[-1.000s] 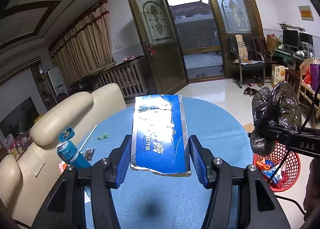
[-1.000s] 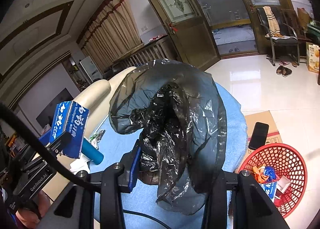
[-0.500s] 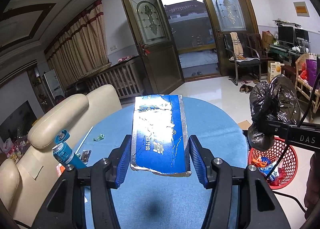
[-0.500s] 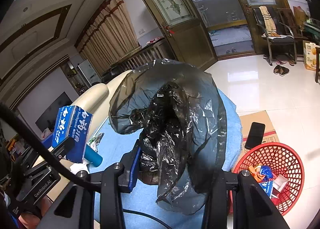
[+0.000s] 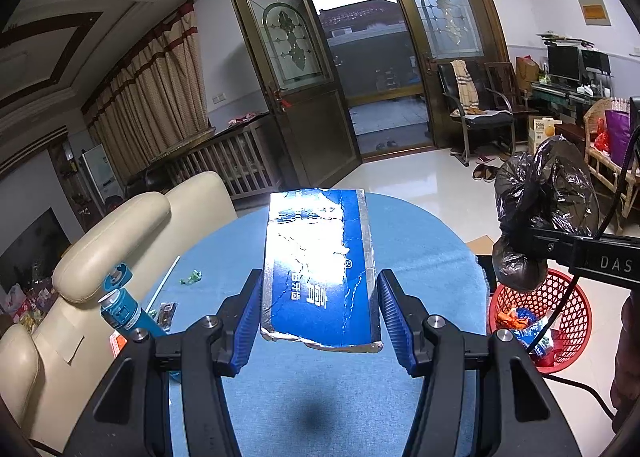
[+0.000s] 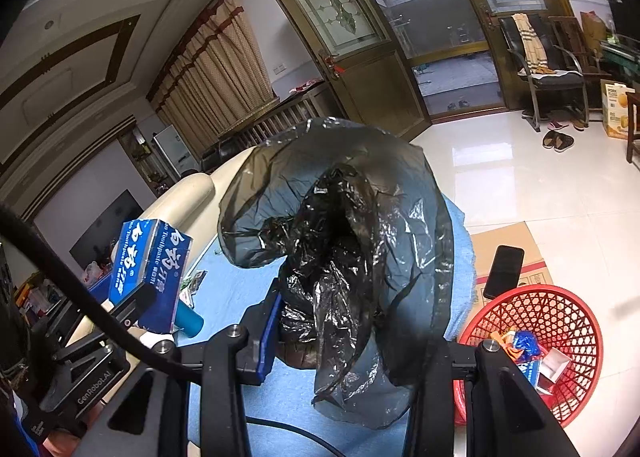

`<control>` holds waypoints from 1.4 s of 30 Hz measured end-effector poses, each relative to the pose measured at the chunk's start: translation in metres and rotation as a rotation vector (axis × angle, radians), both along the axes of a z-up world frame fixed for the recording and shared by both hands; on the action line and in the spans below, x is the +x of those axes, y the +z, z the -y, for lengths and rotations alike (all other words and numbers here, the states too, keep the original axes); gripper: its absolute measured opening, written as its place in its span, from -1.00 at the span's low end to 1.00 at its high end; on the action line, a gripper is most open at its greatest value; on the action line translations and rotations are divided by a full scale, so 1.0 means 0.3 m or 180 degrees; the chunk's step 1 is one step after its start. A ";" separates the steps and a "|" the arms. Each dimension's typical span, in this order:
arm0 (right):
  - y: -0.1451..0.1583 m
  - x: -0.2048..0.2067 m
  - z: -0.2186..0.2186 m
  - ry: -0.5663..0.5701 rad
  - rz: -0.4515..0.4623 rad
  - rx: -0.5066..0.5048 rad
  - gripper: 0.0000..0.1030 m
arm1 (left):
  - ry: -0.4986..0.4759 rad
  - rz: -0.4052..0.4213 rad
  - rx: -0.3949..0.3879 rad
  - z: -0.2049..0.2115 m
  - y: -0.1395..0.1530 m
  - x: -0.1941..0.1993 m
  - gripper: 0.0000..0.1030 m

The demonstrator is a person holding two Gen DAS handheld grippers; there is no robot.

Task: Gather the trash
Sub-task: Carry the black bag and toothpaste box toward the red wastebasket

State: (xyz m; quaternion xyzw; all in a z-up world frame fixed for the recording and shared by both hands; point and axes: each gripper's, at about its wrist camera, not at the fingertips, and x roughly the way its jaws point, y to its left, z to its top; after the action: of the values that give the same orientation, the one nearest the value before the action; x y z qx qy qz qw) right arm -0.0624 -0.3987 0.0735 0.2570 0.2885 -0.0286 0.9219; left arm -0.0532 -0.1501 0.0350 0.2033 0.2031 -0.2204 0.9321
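Two hand-held grippers: left (image 5: 318, 315) clamps toothpaste box (image 5: 320, 269) lengthwise forward; right (image 6: 344, 341) seemingly pinches black bag (image 6: 344, 257).

Grippers: two are seen, the left gripper (image 5: 318, 309) and the right gripper (image 6: 344, 341).
Toothpaste boxes: one blue toothpaste box (image 5: 320, 269) is counted.
Bin bags: one black bin bag (image 6: 344, 253) is counted.
Baskets: one red basket (image 6: 556, 337) is seen on the floor.
Bottles: one teal bottle (image 5: 124, 311) is counted on the blue table (image 5: 420, 257).
Wrappers: one green wrapper (image 5: 191, 277) is made out; other small scraps beside the bottle cannot be counted.
Phones: one black phone (image 6: 504, 271) is seen on one flat cardboard sheet (image 6: 532, 257).
Slippers: one pair of slippers (image 6: 558, 141) is counted.
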 end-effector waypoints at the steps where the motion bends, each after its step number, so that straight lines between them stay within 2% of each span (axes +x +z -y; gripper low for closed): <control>1: 0.001 -0.002 0.000 -0.0004 0.0002 0.0007 -0.16 | -0.0007 0.0005 0.0006 -0.004 0.001 0.000 0.13; 42: 0.017 -0.128 0.028 -0.0331 0.0112 0.0157 -0.16 | -0.0362 0.0009 0.0242 0.078 0.005 -0.039 0.13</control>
State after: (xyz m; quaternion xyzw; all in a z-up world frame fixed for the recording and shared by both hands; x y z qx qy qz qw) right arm -0.1007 -0.4070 0.0786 0.2947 0.2592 -0.0648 0.9175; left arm -0.0650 -0.1735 0.0364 0.2501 0.1981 -0.2648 0.9100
